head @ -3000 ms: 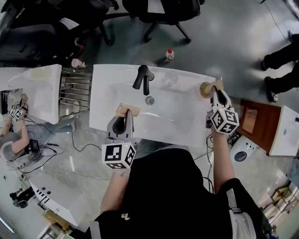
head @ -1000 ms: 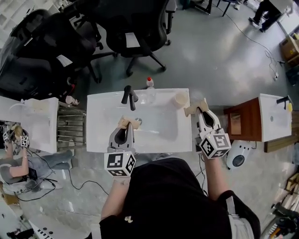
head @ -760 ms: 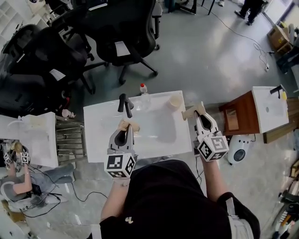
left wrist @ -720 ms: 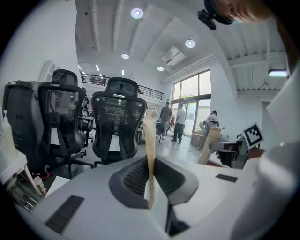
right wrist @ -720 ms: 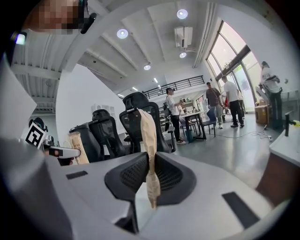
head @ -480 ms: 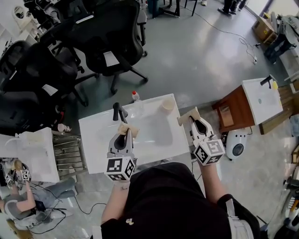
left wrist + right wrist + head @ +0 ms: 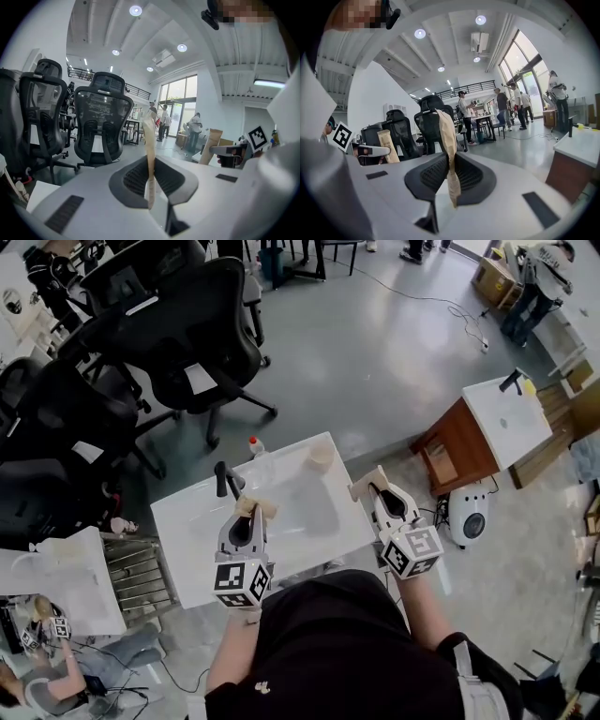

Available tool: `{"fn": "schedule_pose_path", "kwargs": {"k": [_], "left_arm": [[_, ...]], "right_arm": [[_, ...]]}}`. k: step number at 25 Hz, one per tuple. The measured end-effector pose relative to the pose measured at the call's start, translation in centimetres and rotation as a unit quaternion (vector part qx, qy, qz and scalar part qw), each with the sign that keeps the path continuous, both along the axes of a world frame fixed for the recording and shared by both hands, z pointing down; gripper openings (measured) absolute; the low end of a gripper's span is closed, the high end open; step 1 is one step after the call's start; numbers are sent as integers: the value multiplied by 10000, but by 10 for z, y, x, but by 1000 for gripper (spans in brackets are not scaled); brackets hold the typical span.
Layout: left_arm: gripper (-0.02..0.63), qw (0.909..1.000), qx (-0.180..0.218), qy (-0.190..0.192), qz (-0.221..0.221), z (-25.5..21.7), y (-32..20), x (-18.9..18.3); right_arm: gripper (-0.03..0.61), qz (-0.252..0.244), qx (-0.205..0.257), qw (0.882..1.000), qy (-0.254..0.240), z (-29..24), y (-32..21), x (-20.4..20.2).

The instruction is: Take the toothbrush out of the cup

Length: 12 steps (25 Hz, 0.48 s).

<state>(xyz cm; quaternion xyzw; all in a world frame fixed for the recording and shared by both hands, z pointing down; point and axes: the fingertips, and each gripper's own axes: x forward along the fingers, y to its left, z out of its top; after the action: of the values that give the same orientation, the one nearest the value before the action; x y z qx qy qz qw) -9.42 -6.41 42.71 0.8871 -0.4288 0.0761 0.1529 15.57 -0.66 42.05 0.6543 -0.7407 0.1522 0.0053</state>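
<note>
A small tan cup stands on the back rim of the white sink, right of the black faucet. I cannot make out a toothbrush in it. My left gripper hovers over the sink's front part, its tan pads pressed together with nothing between them. My right gripper hangs off the sink's right edge, apart from the cup, also shut and empty. In the left gripper view the closed pads point level into the room; the right gripper view shows its pads the same way.
A bottle with a red cap stands behind the faucet. Black office chairs crowd the floor beyond the sink. A brown cabinet with a second basin is at the right, a white round device below it. Another basin is left.
The head view has drawn back, so the sink looks smaller and sits further left. My right gripper has come away from the cup's side. Both grippers stay shut.
</note>
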Motion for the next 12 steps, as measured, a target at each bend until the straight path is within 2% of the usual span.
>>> {"fn": "schedule_pose_path", "kwargs": {"k": [12], "left_arm": [[43, 9997, -1, 46, 229, -5, 5, 1]], "right_arm": [[58, 246, -49, 9997, -29, -2, 19, -3]]}}
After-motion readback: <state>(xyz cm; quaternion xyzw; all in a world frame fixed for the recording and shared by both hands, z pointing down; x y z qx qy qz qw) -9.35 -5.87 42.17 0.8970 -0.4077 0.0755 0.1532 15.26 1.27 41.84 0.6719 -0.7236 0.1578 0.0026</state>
